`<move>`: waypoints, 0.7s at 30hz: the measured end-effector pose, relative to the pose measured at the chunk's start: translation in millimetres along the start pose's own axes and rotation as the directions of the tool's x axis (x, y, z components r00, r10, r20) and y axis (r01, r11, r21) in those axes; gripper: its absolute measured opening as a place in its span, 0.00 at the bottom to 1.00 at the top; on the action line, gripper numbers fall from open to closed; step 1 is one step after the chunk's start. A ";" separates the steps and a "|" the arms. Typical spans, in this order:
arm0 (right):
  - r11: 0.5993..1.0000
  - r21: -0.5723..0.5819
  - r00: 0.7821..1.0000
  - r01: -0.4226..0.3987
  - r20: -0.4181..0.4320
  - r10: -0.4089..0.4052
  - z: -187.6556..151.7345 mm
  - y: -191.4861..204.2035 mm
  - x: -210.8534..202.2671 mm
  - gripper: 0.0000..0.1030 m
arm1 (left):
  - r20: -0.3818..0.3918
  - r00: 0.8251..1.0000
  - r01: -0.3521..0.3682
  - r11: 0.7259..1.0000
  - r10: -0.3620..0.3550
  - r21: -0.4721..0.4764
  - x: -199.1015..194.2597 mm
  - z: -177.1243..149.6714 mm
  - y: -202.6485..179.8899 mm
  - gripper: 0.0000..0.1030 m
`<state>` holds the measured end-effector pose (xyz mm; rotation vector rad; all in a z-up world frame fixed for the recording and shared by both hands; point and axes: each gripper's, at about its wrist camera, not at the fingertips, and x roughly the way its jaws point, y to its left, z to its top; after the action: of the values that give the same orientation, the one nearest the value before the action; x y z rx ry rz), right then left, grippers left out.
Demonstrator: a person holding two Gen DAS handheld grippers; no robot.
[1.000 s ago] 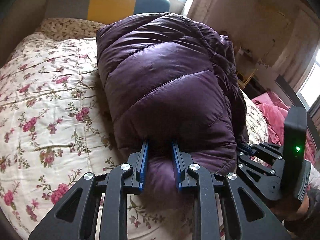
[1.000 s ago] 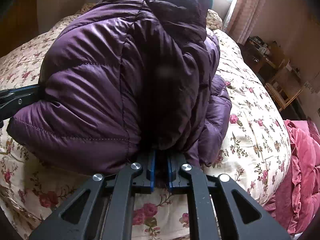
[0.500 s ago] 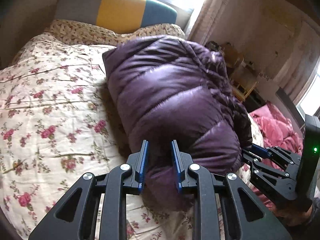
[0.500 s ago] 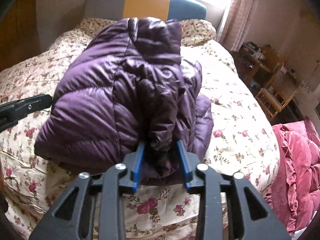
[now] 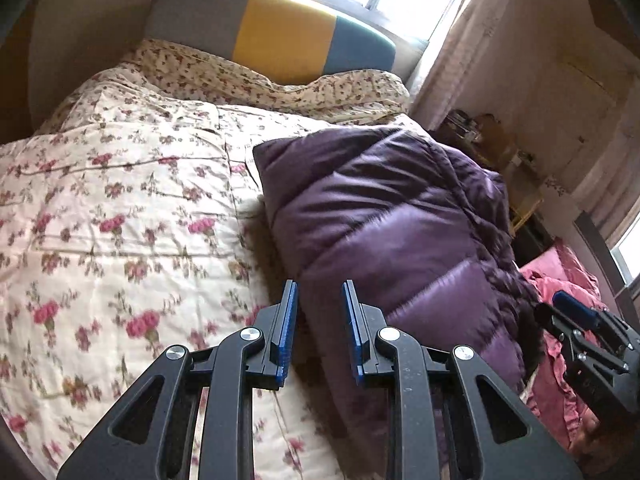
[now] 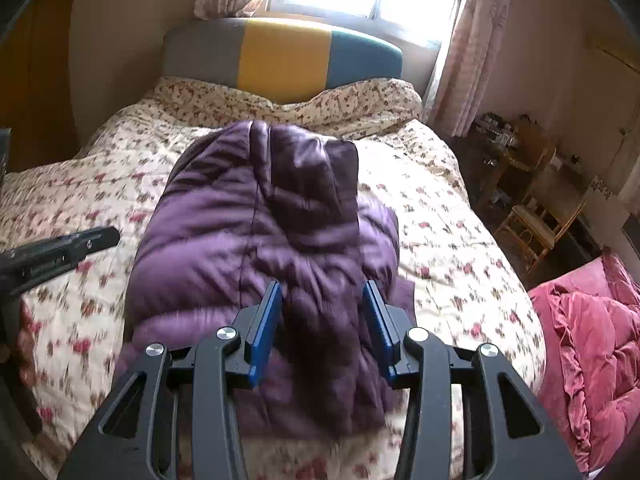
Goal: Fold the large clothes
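A purple quilted down jacket (image 5: 384, 220) lies folded in a thick bundle on the floral bedspread (image 5: 120, 220). In the right wrist view the jacket (image 6: 260, 248) runs away from me toward the headboard. My left gripper (image 5: 318, 312) is open and empty, above the jacket's left edge. My right gripper (image 6: 324, 312) is open wide and empty, above the jacket's near end. The right gripper also shows in the left wrist view (image 5: 576, 320) beyond the jacket, and the left gripper shows in the right wrist view (image 6: 60, 256).
A grey, yellow and teal headboard (image 6: 280, 52) stands under a bright window. A pink quilt (image 6: 592, 344) lies off the bed's right side. A wooden chair (image 6: 536, 224) and cluttered table (image 6: 512, 144) stand at the right.
Both grippers opened and let go of the jacket, then pulled back and up. The jacket dropped from a lifted bundle to lie flat on the bed.
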<state>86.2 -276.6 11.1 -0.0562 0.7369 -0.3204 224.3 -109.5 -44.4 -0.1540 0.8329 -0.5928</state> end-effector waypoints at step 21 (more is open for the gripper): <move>0.992 0.047 0.984 0.116 -0.139 -0.108 37.6 -19.1 118.0 0.33 | -0.043 0.999 -0.025 0.999 0.027 0.042 68.0 53.9 -16.3 0.22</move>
<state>188.1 -333.2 -34.8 -0.0239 0.8621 -0.4551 292.3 -165.8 -46.7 -0.0926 0.8629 -0.5906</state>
